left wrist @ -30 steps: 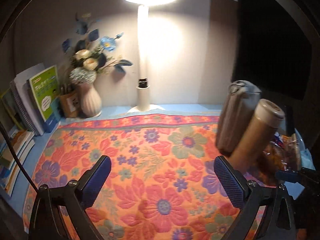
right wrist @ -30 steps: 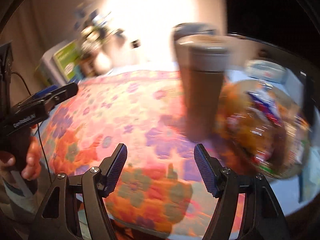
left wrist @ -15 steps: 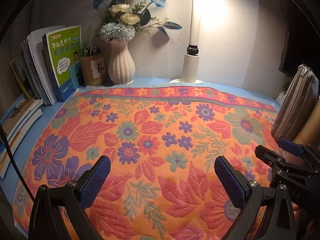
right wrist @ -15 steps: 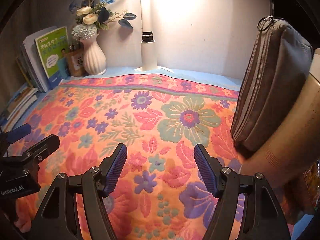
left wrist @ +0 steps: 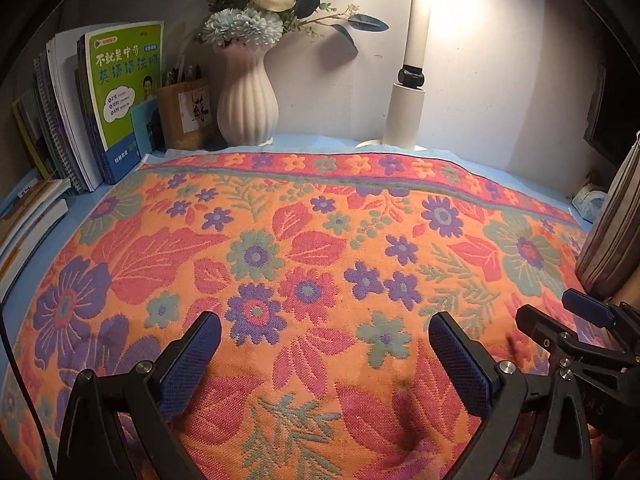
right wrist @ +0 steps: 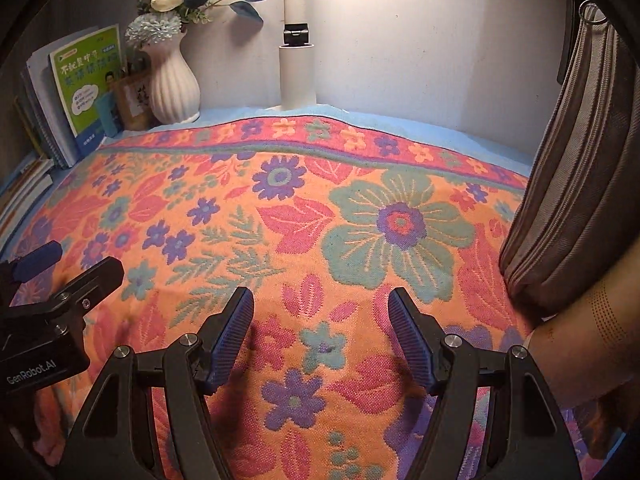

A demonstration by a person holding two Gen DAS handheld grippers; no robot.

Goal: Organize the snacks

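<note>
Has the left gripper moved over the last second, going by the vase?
Yes. The left gripper has dropped and closed in on the white vase, which now sits larger, higher and more central.

A light-blue bench carries a floral cloth; behind the cloth stand a white vase, books and a lamp base

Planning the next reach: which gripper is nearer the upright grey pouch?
Right. The right gripper hovers open just beside the grey pouch; the left gripper sits farther across the floral cloth, beyond the right one.
</note>
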